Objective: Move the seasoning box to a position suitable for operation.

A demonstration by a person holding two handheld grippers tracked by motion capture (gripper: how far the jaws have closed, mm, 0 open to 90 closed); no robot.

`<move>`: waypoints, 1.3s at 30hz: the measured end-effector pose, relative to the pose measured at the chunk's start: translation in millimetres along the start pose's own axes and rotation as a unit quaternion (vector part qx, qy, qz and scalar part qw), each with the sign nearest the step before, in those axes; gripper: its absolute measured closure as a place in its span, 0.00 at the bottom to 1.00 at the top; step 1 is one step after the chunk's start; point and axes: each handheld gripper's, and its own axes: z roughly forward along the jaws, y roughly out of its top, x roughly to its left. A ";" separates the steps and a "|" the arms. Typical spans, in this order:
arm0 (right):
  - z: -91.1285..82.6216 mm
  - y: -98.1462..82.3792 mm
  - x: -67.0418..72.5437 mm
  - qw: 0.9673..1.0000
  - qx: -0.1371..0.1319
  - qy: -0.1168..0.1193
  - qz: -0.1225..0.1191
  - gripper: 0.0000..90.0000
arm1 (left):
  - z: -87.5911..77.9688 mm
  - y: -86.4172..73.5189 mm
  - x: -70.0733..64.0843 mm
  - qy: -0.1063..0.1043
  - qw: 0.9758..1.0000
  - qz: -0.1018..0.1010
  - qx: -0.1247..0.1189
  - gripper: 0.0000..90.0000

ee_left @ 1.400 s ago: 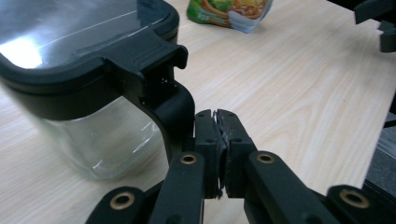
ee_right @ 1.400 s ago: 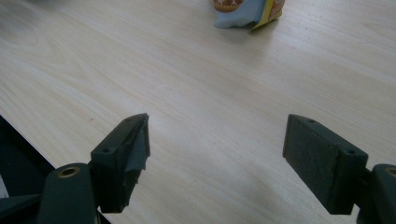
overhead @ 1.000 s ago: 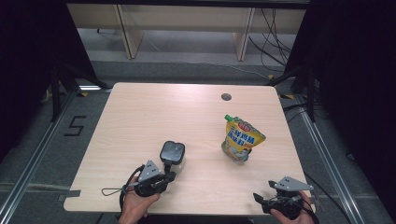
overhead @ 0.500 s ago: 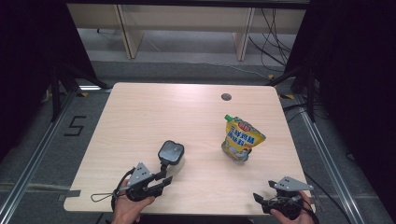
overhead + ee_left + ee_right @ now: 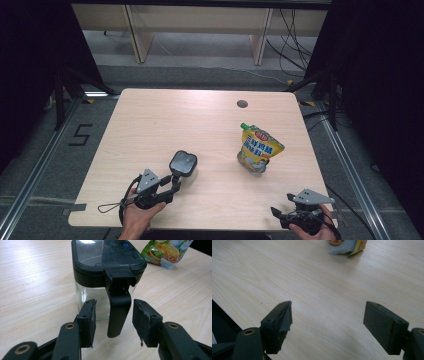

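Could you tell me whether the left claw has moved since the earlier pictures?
Yes. The left claw has drawn back from the jug toward the table's near edge; its jaws have just been opening, the handle between them, untouched.

The surface (image 5: 150, 125) is pale wood with a fine straight grain and one dark round hole (image 5: 242, 104). The glass jug (image 5: 100, 290) has a clear body, a black lid with a small blue ring mark, and a black handle. The spouted pouch (image 5: 259, 148) is yellow with a green cap, a red round badge, blue lettering and a pale blue base. The left claw (image 5: 113, 322) and the right claw (image 5: 328, 325) are black with brass-coloured rivets, each topped by a grey plate.
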 end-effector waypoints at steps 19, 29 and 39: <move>0.8 -0.1 -0.6 1.000 -0.002 0.010 0.001 0.27 | 11.4 5.4 15.9 0.003 1.000 0.013 0.028 0.73; 0.3 -0.6 -1.4 1.000 -0.005 0.007 -0.001 0.27 | 9.2 6.7 21.5 -0.034 0.996 0.070 0.035 0.80; 0.3 -0.6 -1.5 1.000 -0.005 0.004 -0.001 0.27 | 7.2 3.4 8.3 -0.088 0.991 0.089 0.045 0.81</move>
